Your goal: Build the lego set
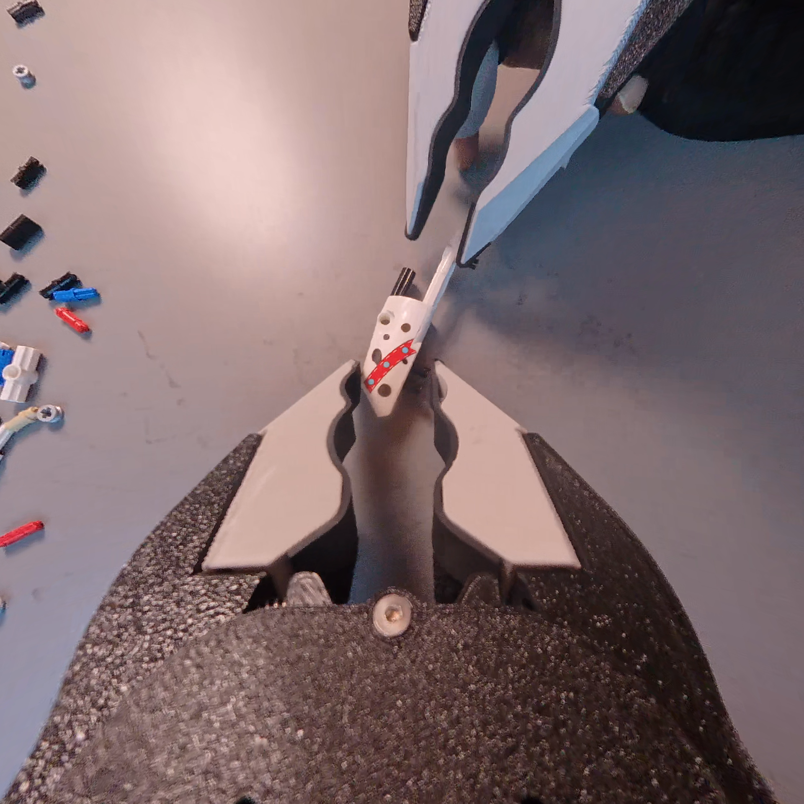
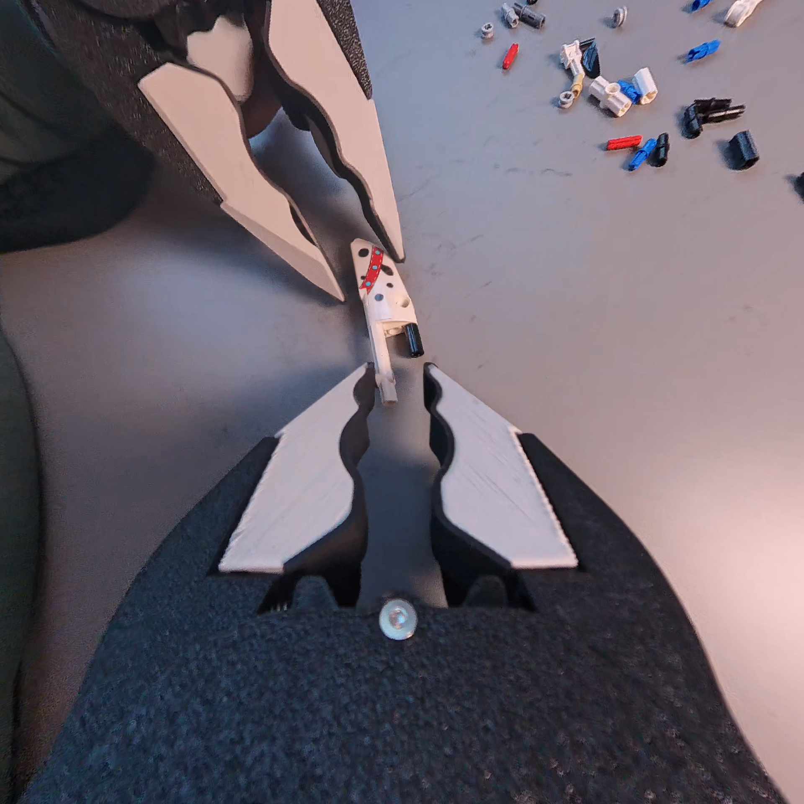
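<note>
Two claws face each other over the grey counter (image 1: 217,174), both parted: the left claw (image 1: 396,370) flanks the white spotted Lego piece (image 1: 391,352), the right claw (image 2: 398,370) its thin stem (image 2: 385,374).

White lego panel (image 1: 389,361) with red dotted stripe, black pin (image 2: 413,339) and white stem attached, loose lego pieces (image 2: 631,95) scattered nearby

The lego assembly (image 1: 391,361) lies on the table (image 1: 217,174) between both grippers' jaws.
</note>
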`<move>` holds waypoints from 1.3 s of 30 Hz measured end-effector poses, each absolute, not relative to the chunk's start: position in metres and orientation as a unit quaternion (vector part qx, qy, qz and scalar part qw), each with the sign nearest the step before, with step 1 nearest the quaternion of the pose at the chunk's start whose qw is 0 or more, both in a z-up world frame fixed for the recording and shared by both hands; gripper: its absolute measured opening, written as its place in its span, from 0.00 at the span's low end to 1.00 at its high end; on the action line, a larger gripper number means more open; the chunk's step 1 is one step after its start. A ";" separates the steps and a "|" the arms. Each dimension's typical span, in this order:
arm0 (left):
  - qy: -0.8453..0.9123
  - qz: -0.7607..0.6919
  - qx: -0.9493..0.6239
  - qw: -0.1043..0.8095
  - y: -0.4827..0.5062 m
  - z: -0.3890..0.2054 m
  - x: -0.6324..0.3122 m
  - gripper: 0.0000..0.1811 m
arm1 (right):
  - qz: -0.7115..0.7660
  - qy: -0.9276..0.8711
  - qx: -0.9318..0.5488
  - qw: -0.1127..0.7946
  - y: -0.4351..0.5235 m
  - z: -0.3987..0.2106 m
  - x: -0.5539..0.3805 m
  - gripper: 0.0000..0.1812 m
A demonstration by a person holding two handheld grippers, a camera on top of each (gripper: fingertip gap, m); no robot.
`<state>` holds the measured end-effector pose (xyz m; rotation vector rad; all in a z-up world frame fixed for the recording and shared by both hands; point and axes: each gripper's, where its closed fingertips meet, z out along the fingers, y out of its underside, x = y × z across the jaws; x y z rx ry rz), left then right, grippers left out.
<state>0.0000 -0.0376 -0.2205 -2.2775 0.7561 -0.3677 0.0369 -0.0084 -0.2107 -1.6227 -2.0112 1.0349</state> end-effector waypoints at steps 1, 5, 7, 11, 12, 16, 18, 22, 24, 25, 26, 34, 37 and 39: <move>0.290 -0.145 -0.880 0.348 -0.038 -0.220 0.000 0.17 | 0.359 -0.722 -0.562 0.185 -0.008 -0.210 0.038 0.13; 0.297 -0.149 -0.878 0.345 -0.044 -0.218 0.000 0.17 | 0.358 -0.753 -0.521 0.185 -0.016 -0.207 0.047 0.17; 0.300 -0.147 -0.877 0.346 -0.046 -0.216 -0.002 0.18 | 0.353 -0.763 -0.508 0.187 -0.017 -0.207 0.050 0.17; 0.295 -0.153 -0.876 0.351 -0.046 -0.215 -0.004 0.19 | 0.326 -0.774 -0.500 0.211 -0.011 -0.214 0.048 0.16; 0.294 -0.154 -0.876 0.350 -0.046 -0.215 -0.005 0.19 | 0.322 -0.776 -0.498 0.215 -0.010 -0.215 0.047 0.16; 0.293 -0.158 -0.872 0.359 -0.043 -0.215 -0.003 0.20 | 0.320 -0.777 -0.494 0.225 -0.009 -0.216 0.044 0.13; 0.298 -0.154 -0.872 0.355 -0.043 -0.217 -0.002 0.19 | 0.318 -0.778 -0.490 0.233 -0.009 -0.216 0.042 0.10; 0.311 -0.149 -0.872 0.349 -0.046 -0.220 0.001 0.16 | 0.307 -0.790 -0.475 0.235 -0.012 -0.219 0.043 0.09; 0.315 -0.149 -0.871 0.346 -0.048 -0.220 0.002 0.16 | 0.310 -0.792 -0.473 0.231 -0.013 -0.219 0.044 0.09; 0.318 -0.149 -0.870 0.346 -0.048 -0.221 0.002 0.16 | 0.311 -0.793 -0.472 0.230 -0.014 -0.219 0.045 0.09; 0.323 -0.148 -0.869 0.346 -0.050 -0.221 0.003 0.16 | 0.312 -0.793 -0.470 0.228 -0.015 -0.219 0.045 0.09; 0.333 -0.149 -0.865 0.345 -0.053 -0.223 0.003 0.16 | 0.329 -0.787 -0.476 0.215 -0.019 -0.217 0.046 0.09; 0.335 -0.147 -0.865 0.342 -0.053 -0.224 0.003 0.16 | 0.334 -0.790 -0.465 0.218 -0.020 -0.216 0.048 0.09; 0.339 -0.143 -0.866 0.339 -0.054 -0.226 0.002 0.16 | 0.331 -0.799 -0.448 0.227 -0.021 -0.215 0.049 0.09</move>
